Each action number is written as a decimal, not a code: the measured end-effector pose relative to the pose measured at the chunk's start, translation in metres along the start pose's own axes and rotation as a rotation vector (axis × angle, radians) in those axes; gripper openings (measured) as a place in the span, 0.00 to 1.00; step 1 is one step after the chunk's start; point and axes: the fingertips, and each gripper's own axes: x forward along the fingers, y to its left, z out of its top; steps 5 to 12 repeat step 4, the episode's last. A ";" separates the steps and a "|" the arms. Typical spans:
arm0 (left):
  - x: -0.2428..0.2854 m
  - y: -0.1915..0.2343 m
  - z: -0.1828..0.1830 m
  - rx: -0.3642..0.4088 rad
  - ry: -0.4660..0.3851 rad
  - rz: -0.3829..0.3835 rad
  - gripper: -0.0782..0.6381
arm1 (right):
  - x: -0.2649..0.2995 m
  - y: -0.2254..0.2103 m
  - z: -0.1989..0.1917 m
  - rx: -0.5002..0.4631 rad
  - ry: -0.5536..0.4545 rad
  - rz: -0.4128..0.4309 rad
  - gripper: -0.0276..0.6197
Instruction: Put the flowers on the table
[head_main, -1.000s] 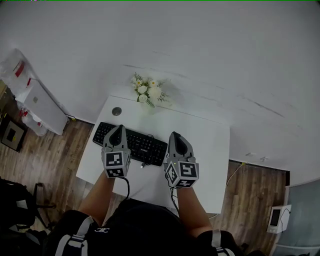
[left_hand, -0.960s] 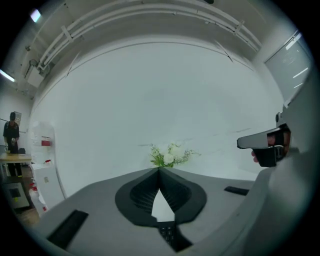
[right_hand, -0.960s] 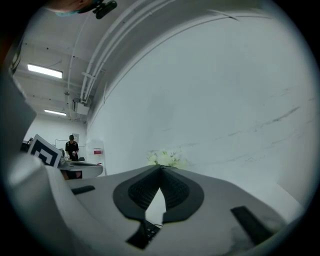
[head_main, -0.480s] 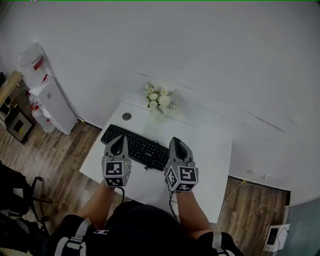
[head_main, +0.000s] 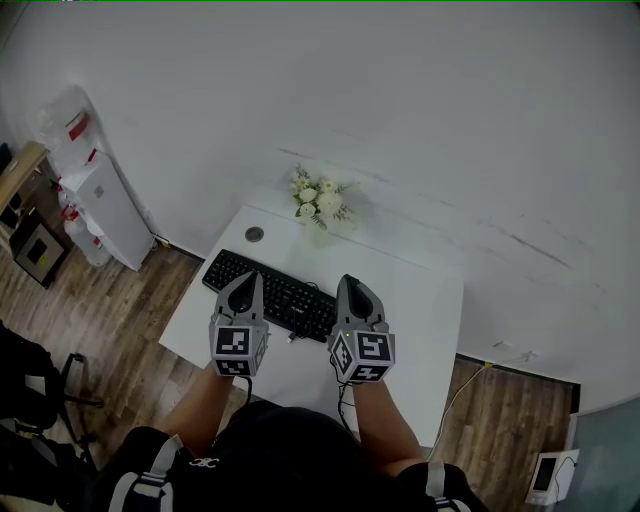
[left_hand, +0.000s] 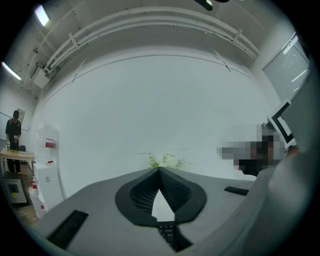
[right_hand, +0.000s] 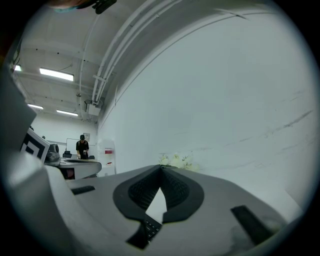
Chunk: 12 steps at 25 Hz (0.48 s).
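We hold both tongs side by side over the near half of the white table (head_main: 425, 300), each pointing toward 12 o'clock. The left gripper (head_main: 245, 279) is clenched, its dark pads meeting at the tips with nothing caught between them, and it hovers over the near edge of the black keyboard (head_main: 272, 292). The right gripper (head_main: 350, 283) is clenched too, tips together and empty, just off the keyboard's right end, at its 3 o'clock. The flowers (head_main: 320, 200), a small bunch of white blooms with green sprigs, stand at the table's 12 o'clock edge, right against the white wall, well apart from both tongs. In both gripper views we see them straight ahead, just above the closed tips. A small round cable hole (head_main: 255, 234) sits in the tabletop at about 8 o'clock from the flowers. A white water dispenser (head_main: 98, 200) stands on the wooden floor (head_main: 120, 300) at the table's 9 o'clock.
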 end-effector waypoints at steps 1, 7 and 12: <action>0.000 -0.001 0.000 0.003 -0.005 -0.003 0.11 | 0.001 0.000 0.000 -0.001 0.001 0.001 0.05; 0.000 -0.002 -0.001 0.011 -0.012 -0.012 0.11 | 0.002 0.002 -0.002 -0.004 0.004 0.002 0.05; 0.000 -0.002 -0.001 0.011 -0.012 -0.012 0.11 | 0.002 0.002 -0.002 -0.004 0.004 0.002 0.05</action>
